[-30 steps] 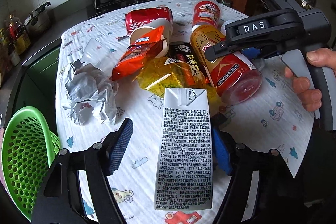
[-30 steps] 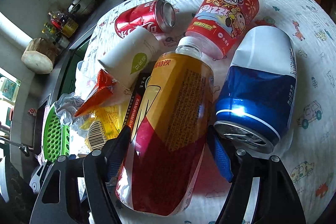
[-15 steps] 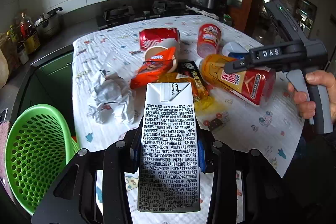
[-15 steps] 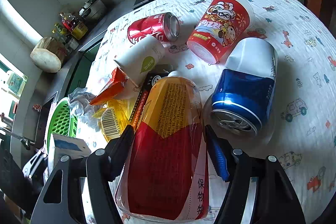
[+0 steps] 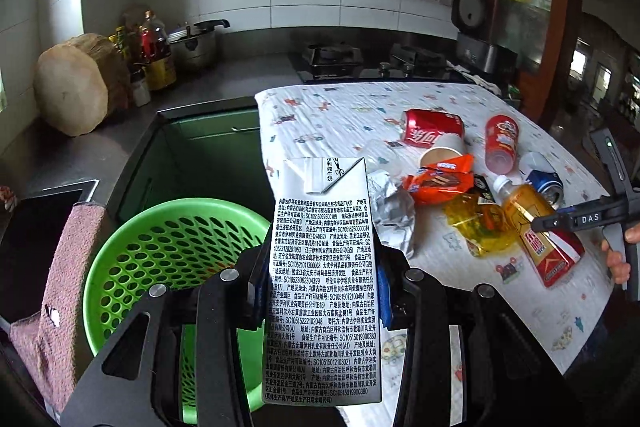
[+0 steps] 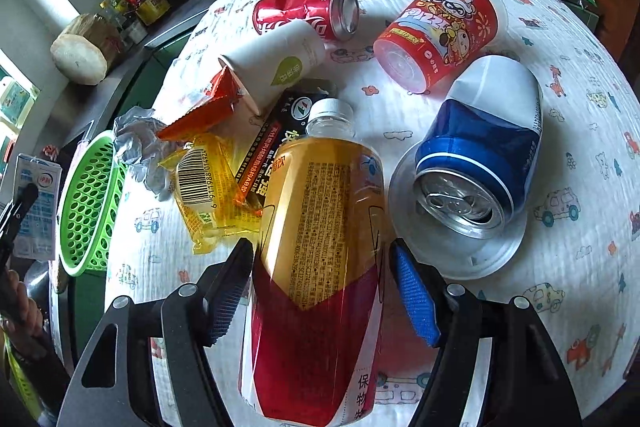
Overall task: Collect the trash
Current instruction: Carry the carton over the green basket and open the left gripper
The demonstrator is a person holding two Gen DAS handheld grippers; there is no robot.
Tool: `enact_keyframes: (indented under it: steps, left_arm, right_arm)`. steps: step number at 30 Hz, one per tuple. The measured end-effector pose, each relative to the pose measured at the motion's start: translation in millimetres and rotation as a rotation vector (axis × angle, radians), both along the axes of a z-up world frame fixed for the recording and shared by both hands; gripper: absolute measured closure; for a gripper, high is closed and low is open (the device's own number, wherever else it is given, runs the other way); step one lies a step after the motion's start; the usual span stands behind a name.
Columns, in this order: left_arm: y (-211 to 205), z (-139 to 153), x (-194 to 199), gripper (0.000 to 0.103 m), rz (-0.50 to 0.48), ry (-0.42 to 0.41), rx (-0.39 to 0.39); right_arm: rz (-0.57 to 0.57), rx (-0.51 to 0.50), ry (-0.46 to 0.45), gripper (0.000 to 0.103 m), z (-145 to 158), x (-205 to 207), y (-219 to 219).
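Over the green basket [image 5: 160, 259] at the near left, my left hand-held gripper [image 5: 322, 291] is clamped on the milk carton [image 5: 324, 279], pads pressed to its two narrow sides. The carton stands with its long axis running away from me along the fingers, its folded top at the far end, and it hangs at the basket's right rim, off the surface [image 5: 520, 307]. I judge the drop needs a short carry leftward so the carton clears the rim before I let go.

On the right, my right hand-held gripper [image 6: 320, 287] straddles the drink bottle [image 6: 320, 247], which lies on the cloth with its cap pointing away and its long axis in line with the fingers. Its jaws are opening; the right pad stands clear of the bottle, the left one sits close against it. The basket [image 6: 90, 203] lies well off to the left, so this hand has the longer trip.
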State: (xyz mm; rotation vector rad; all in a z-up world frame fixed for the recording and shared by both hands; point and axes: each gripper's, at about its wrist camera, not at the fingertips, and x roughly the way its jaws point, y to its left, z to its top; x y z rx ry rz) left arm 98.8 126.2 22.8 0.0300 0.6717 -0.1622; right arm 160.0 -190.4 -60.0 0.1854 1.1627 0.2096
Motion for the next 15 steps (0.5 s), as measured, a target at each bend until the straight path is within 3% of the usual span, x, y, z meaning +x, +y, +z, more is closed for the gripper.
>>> enact_keyframes:
  steps: [3, 7, 10, 15]
  left_arm:
    - [19.6, -0.2, 3.6, 0.063, 0.044, 0.002, 0.018]
    - [46.8, -10.3, 15.4, 0.063, 0.098, 0.039, 0.032]
    - [66.2, -25.6, 28.9, 0.063, 0.145, 0.092, 0.035]
    - [86.5, -60.6, 48.5, 0.063, 0.19, 0.189, 0.062]
  right_arm:
    - [0.012, -0.03, 0.004, 0.025, -1.8, 8.6, 5.0]
    - [0.006, -0.045, 0.03, 0.025, -9.3, 21.4, 6.8]
    - [0.002, -0.04, 0.038, 0.034, -11.9, 27.5, 6.5]
    - [0.005, -0.08, 0.001, 0.041, 1.6, 23.1, 6.6]
